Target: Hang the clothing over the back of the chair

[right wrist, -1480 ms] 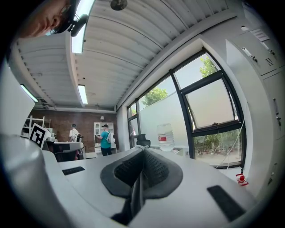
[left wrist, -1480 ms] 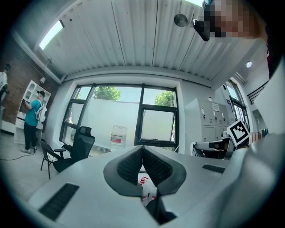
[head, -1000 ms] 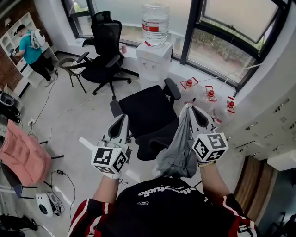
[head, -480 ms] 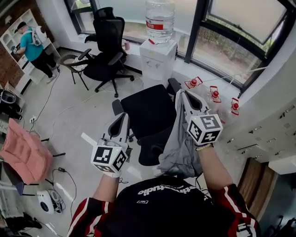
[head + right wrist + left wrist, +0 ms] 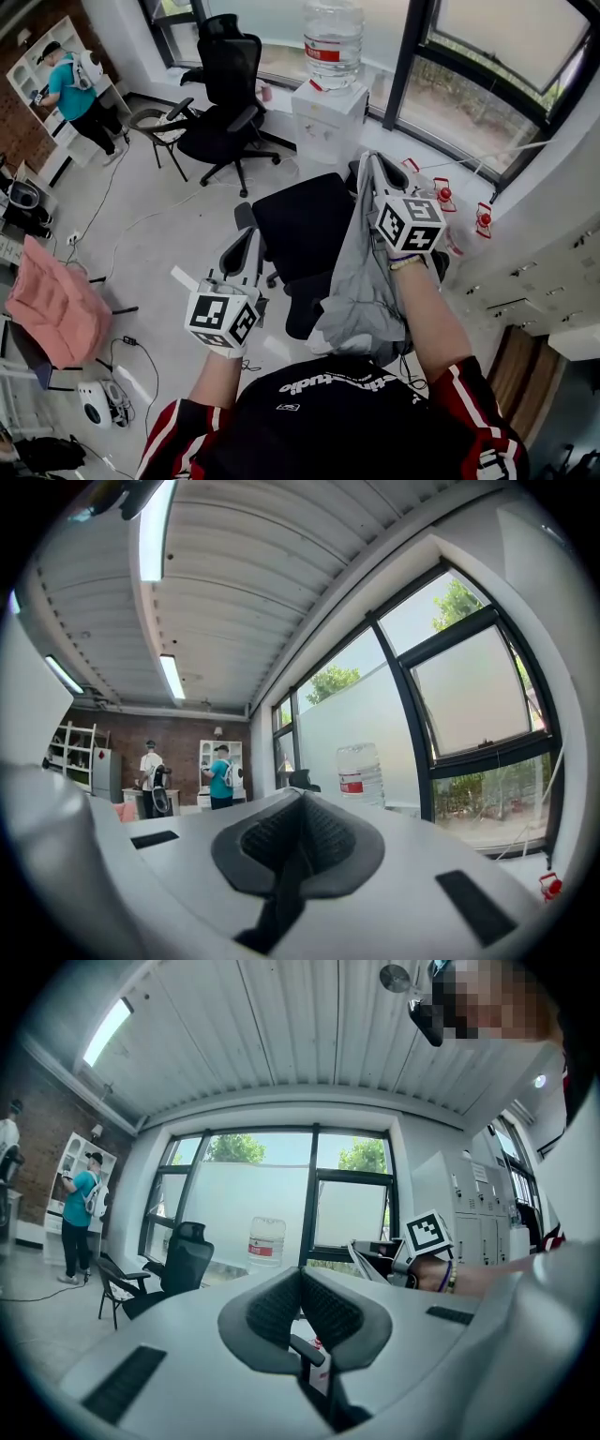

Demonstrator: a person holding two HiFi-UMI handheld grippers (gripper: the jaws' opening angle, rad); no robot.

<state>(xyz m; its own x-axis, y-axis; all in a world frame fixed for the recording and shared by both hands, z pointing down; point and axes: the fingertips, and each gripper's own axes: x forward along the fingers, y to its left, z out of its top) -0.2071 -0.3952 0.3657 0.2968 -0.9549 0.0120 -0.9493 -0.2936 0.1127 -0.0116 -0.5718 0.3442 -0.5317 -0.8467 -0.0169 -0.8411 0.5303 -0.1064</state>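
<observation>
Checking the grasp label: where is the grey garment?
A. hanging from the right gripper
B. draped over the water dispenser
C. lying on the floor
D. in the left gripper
A: the grey garment hangs from the right gripper, jaws closed on it, above the black chair.

Grey garment [image 5: 361, 272]: limp, pinched at its top in the right tongs [image 5: 370, 161], hanging below them; black office chair [image 5: 298, 220]: upright, just left of those tongs.
</observation>
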